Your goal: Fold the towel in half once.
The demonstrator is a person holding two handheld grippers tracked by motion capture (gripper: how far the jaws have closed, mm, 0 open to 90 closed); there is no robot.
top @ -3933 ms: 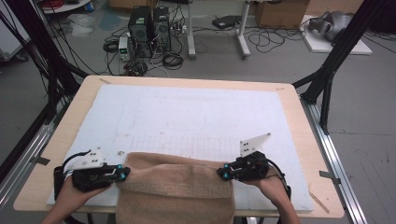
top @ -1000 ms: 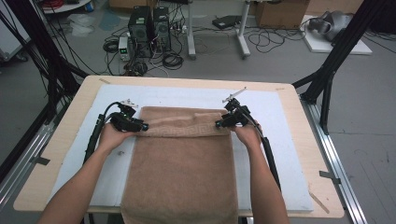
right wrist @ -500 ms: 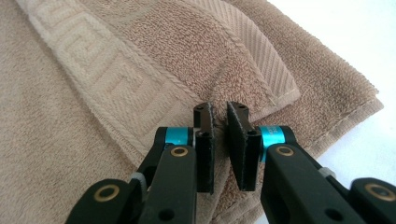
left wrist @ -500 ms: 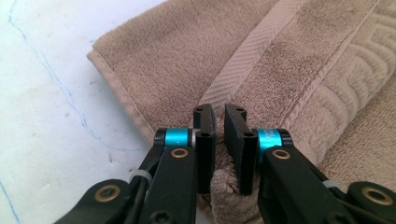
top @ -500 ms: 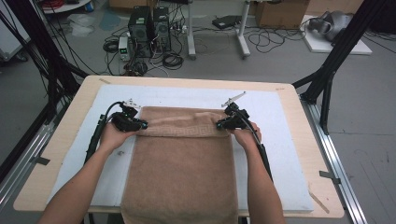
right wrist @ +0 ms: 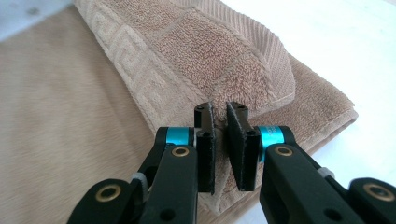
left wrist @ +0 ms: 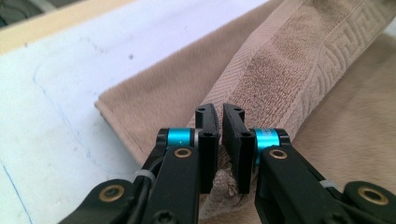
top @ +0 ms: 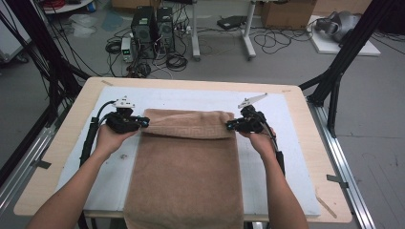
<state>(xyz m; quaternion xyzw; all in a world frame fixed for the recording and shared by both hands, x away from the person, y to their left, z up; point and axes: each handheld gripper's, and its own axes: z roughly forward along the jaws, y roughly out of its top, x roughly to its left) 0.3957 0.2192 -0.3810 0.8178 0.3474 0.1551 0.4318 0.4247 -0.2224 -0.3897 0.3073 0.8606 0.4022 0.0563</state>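
Observation:
A tan towel with a key-pattern band lies lengthwise on the white mat, its near end hanging over the table's front edge. Its far end is doubled over into a raised flap. My left gripper is shut on the flap's left corner, and the cloth bunches between the pads. My right gripper pinches the right corner; its jaws have just been closing on the towel, which sits between its fingertips. Both corners are lifted slightly off the layer below.
The mat covers a wooden table. Black frame posts stand at the far left and far right corners. Computer cases and cables lie on the floor beyond. Bare mat stretches on either side of the towel.
Since 3.9 s ago both grippers carried the towel's end from the near edge to the far part of the mat. In the last second they pinched the far corners and lifted them slightly.

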